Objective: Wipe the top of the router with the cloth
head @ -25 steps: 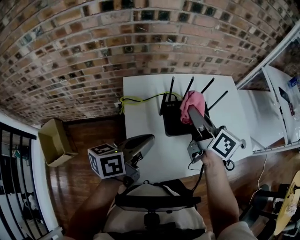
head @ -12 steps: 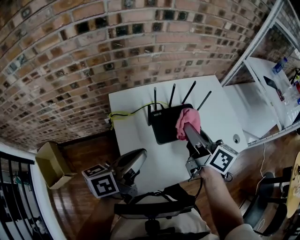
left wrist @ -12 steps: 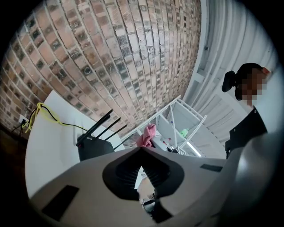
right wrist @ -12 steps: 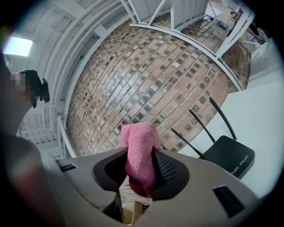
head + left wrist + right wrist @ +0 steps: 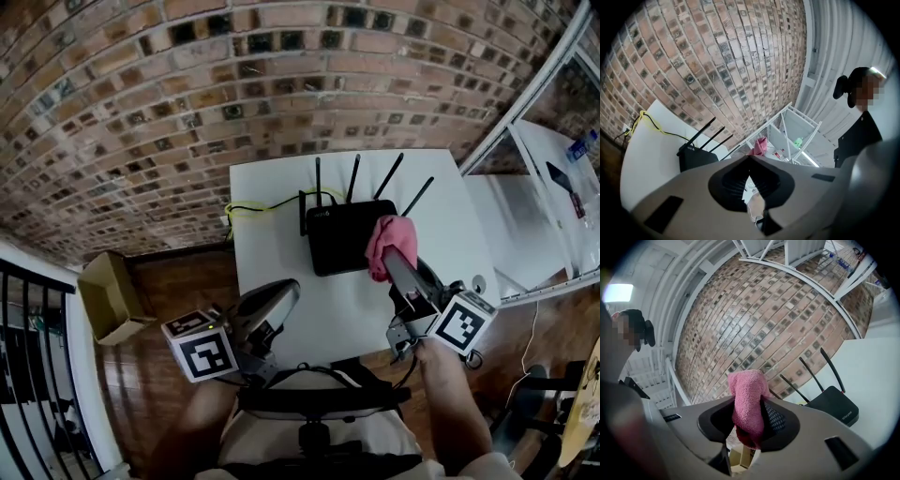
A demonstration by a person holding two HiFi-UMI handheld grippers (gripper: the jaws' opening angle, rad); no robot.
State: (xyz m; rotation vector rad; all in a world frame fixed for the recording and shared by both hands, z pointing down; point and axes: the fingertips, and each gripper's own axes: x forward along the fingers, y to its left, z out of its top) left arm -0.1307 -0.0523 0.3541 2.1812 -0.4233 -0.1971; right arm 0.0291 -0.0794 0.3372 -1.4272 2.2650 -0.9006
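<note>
Our right tongs (image 5: 393, 263) pinch the cloth (image 5: 383, 240) at the router (image 5: 339, 240) edge; our left tongs (image 5: 287, 290) are closed and empty. Wiping looks unfinished.

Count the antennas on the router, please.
4, along the router's back edge: leftmost antenna, second antenna, third antenna, and rightmost antenna, nearest the pink cloth. None looks hidden.

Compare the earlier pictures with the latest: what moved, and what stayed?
The right hand-held gripper, still shut on the pink cloth, has drawn it from over the router's top towards its right edge. The router stays put on the table; the left hand-held gripper stays shut and empty.
</note>
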